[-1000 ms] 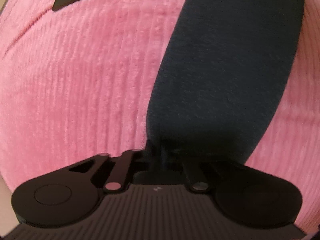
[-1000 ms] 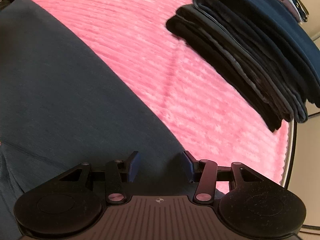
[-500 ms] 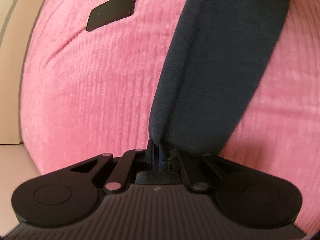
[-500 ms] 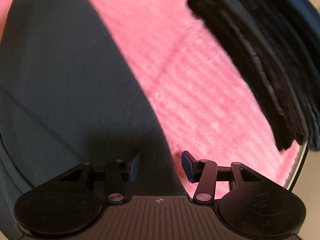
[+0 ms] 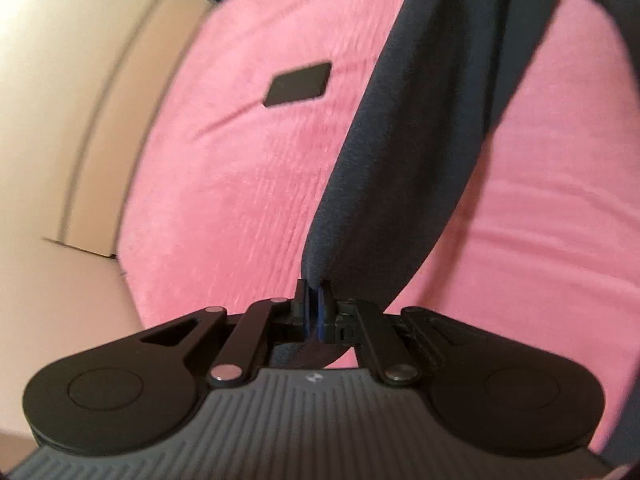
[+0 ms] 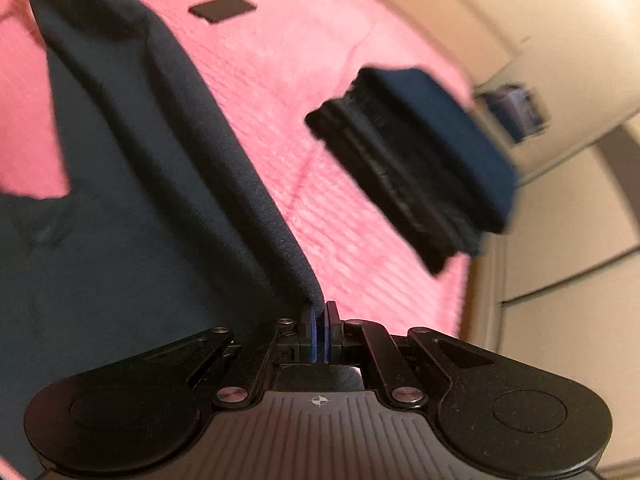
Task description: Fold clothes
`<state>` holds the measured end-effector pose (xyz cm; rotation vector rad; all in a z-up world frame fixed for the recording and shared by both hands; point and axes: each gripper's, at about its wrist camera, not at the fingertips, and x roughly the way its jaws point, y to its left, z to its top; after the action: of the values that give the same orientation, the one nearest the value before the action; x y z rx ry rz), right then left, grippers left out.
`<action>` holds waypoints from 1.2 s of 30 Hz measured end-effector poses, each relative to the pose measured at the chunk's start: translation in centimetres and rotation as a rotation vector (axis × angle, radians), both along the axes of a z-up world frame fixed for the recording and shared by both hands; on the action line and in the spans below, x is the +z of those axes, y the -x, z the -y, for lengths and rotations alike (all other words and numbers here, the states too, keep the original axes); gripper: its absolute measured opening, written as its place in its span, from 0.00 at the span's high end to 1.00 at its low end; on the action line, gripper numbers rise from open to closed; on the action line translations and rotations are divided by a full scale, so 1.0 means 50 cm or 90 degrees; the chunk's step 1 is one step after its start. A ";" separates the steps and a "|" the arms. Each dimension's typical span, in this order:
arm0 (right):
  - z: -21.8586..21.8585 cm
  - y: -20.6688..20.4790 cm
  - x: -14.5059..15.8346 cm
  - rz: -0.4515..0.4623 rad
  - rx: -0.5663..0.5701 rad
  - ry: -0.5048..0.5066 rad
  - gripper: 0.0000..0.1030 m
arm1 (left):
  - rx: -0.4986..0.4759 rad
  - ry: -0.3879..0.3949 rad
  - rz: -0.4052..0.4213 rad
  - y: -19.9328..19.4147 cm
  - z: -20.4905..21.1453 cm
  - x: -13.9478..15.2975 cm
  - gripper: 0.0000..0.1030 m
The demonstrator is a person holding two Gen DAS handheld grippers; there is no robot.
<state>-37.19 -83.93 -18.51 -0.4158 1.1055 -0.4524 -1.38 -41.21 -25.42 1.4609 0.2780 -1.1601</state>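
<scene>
A dark navy garment (image 5: 420, 128) stretches up and away over the pink ribbed blanket (image 5: 240, 184). My left gripper (image 5: 314, 304) is shut on its near edge, the cloth pinched between the blue pads. In the right wrist view the same garment (image 6: 140, 208) fills the left side and rises off the blanket (image 6: 288, 72). My right gripper (image 6: 323, 320) is shut on another edge of it, with the fabric folding up from between the fingers.
A stack of folded dark clothes (image 6: 416, 160) lies on the blanket's right side, near its edge. A flat black rectangle (image 5: 298, 85) (image 6: 222, 9) rests farther back on the blanket. Beige panels (image 5: 60, 120) border the blanket on the left and right (image 6: 560, 220).
My right gripper has gone from open to shut on the garment's edge. Both grippers have risen from the blanket, lifting the garment; more of the room's edges shows now.
</scene>
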 end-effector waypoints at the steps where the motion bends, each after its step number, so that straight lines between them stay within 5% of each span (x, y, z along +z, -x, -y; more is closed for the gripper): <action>1: -0.045 0.029 0.006 0.008 -0.008 0.020 0.99 | 0.004 0.005 -0.005 0.021 -0.041 0.000 0.98; 6: -0.220 0.170 -0.065 -0.015 -0.049 0.025 0.99 | 0.022 0.029 -0.029 0.124 -0.246 0.002 0.98; 11: -0.296 0.254 -0.199 -0.049 -0.065 -0.009 0.99 | 0.039 0.052 -0.017 0.193 -0.322 -0.083 0.98; 17: -0.325 0.285 -0.273 0.036 -0.069 0.044 0.99 | 0.059 0.080 0.002 0.272 -0.396 -0.197 0.98; 29: -0.352 0.336 -0.323 0.146 -0.036 0.170 0.99 | 0.064 0.224 0.133 0.328 -0.439 -0.253 0.98; 33: -0.374 0.363 -0.324 0.145 -0.008 0.197 0.99 | 0.025 0.211 0.179 0.380 -0.462 -0.248 0.98; 36: -0.369 0.370 -0.333 0.125 -0.008 0.144 0.99 | 0.013 0.180 0.184 0.390 -0.457 -0.266 0.98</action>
<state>-55.70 -65.50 -35.16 -0.5512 0.8698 -0.6189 -20.86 -18.34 -38.71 1.3484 -0.0693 -0.9155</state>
